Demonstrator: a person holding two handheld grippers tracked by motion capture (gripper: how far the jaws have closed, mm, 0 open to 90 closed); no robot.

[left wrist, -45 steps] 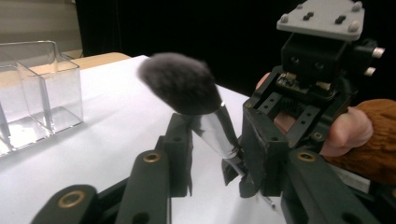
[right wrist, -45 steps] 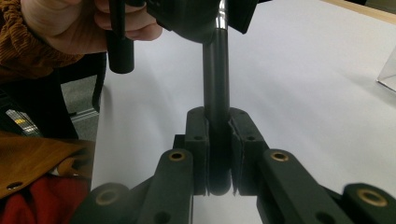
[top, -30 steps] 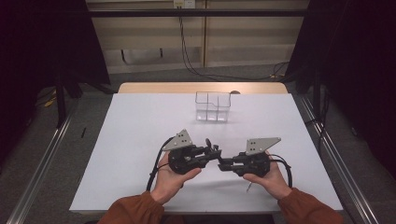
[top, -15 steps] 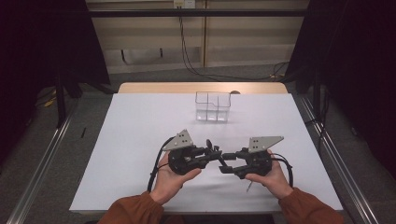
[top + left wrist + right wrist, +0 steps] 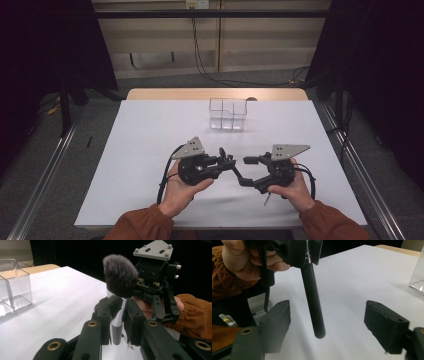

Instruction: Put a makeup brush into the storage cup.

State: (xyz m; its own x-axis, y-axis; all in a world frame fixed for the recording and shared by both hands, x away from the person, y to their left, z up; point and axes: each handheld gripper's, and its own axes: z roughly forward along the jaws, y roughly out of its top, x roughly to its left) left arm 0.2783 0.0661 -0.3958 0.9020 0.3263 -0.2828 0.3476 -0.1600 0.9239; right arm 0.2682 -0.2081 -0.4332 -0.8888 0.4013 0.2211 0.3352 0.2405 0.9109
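My left gripper (image 5: 227,159) is shut on a makeup brush (image 5: 120,277), its pads clamping the silver ferrule (image 5: 117,315). The dark bristle head stands up above the jaws. The brush's black handle (image 5: 313,297) hangs down between the jaws of my right gripper (image 5: 332,317). Those jaws have just been opening and stand wide apart, and neither pad (image 5: 278,315) touches the handle. In the high view the two grippers face each other tip to tip near the table's front, the right gripper (image 5: 246,171) spread around the brush (image 5: 235,169).
A clear plastic box with compartments (image 5: 228,114) stands at the back middle of the white table (image 5: 150,130), well beyond both hands. It also shows at the left in the left gripper view (image 5: 15,287). A wooden edge (image 5: 215,93) runs along the table's far side.
The right gripper's jaws have spread apart from around the brush handle and no longer hold it. The left gripper has kept its grip and stayed put.
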